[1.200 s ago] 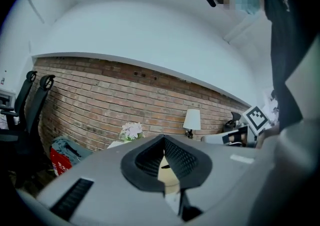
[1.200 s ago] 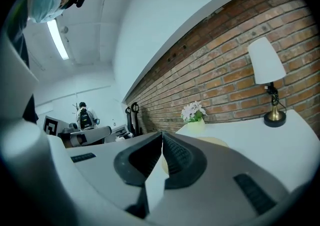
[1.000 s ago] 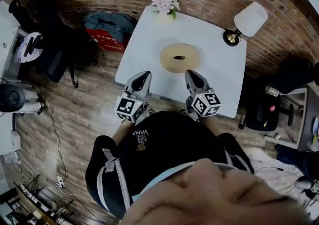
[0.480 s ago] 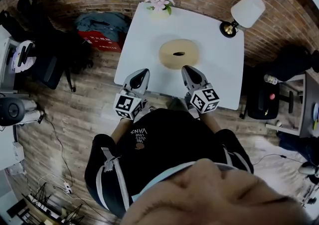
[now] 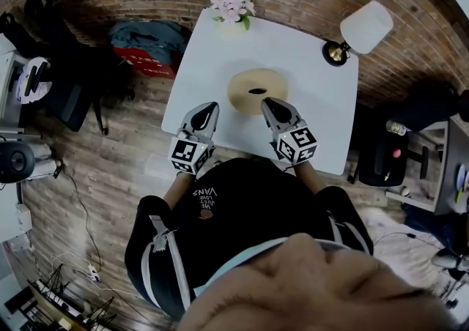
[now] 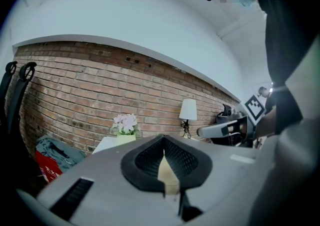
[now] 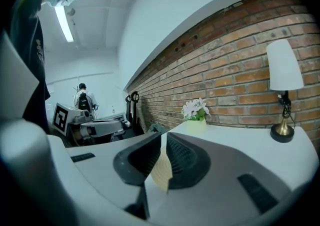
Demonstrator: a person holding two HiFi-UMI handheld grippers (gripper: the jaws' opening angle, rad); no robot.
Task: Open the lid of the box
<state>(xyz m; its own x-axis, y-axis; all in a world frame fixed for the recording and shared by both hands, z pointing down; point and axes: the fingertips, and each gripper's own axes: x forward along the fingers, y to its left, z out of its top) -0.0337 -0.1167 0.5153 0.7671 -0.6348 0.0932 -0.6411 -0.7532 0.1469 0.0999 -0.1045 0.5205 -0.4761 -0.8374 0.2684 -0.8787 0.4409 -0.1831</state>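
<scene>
**Head view.** A round tan box (image 5: 256, 91) is sitting near the middle of the white table (image 5: 322, 124), somewhat closer to its near edge. Its lid, with a dark slot at the centre, is apparently lying in place. A pot of flowers (image 5: 233, 4) is standing at the far left corner and a lamp (image 5: 363, 29) at the far right corner. The left gripper (image 5: 210, 108) is hovering over the near edge, just to the left of the box and apart from it. The right gripper (image 5: 268, 102) is pointing at the box's near rim, and this view does not show whether it is touching.

**Left gripper view.** The jaws are resting together and gripping nothing. Only a tan sliver of the box is showing beyond their tips. The claw is pointing roughly level across the table toward the brick wall.

**Right gripper view.** The jaws are likewise pressed together and holding nothing, with the tan box showing past their tips. The claw is tilting slightly downward.

**Progress.** Judging from these views, the task is only beginning. Both claws are arriving at the box, but neither is grasping the lid, and no lifting is showing. Taking hold of the lid and raising it off the box are both left to do.
</scene>
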